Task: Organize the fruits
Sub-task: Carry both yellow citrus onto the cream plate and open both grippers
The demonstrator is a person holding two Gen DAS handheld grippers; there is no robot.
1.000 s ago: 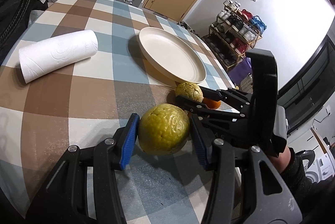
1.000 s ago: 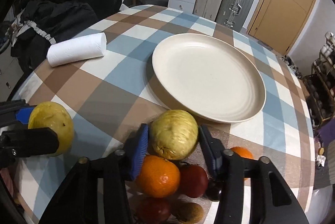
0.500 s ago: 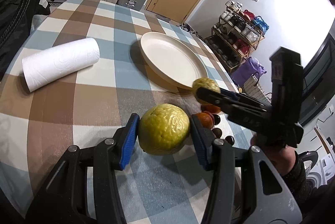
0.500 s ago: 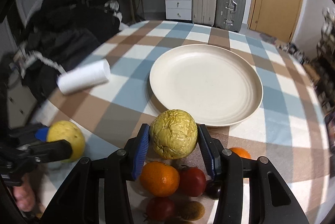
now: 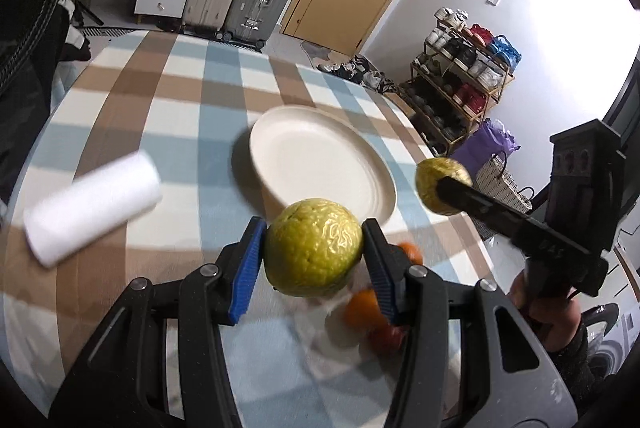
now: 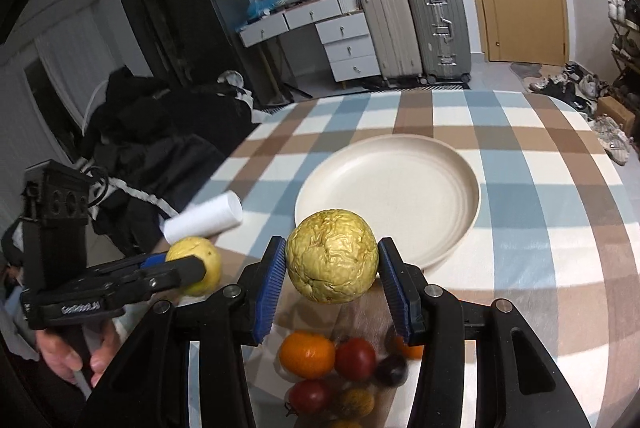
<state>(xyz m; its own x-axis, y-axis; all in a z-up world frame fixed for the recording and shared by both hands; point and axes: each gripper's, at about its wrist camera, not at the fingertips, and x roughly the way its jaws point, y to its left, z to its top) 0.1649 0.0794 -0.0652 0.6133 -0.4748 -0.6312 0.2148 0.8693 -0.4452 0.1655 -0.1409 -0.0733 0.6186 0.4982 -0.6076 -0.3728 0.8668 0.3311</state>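
Observation:
My left gripper [image 5: 314, 260] is shut on a yellow-green bumpy citrus fruit [image 5: 314, 254] and holds it in the air, short of the cream plate [image 5: 320, 160]. My right gripper [image 6: 332, 268] is shut on a wrinkled yellow fruit [image 6: 332, 256], also raised, just short of the plate [image 6: 388, 196]. Each gripper shows in the other's view, the right one [image 5: 444, 188] and the left one [image 6: 192, 268]. A pile of fruit lies on the checked cloth below: an orange [image 6: 307, 354], tomatoes [image 6: 355, 358] and a dark plum [image 6: 390, 368].
A white paper towel roll [image 5: 92, 204] lies on the table left of the plate, and also shows in the right wrist view [image 6: 204, 218]. Suitcases [image 6: 416, 28], a drawer unit and a door stand beyond the round table. A shoe rack [image 5: 464, 68] stands at the right.
Both grippers have lifted their fruits well above the table and the fruit pile. The views now look down from higher up, with the plate farther below.

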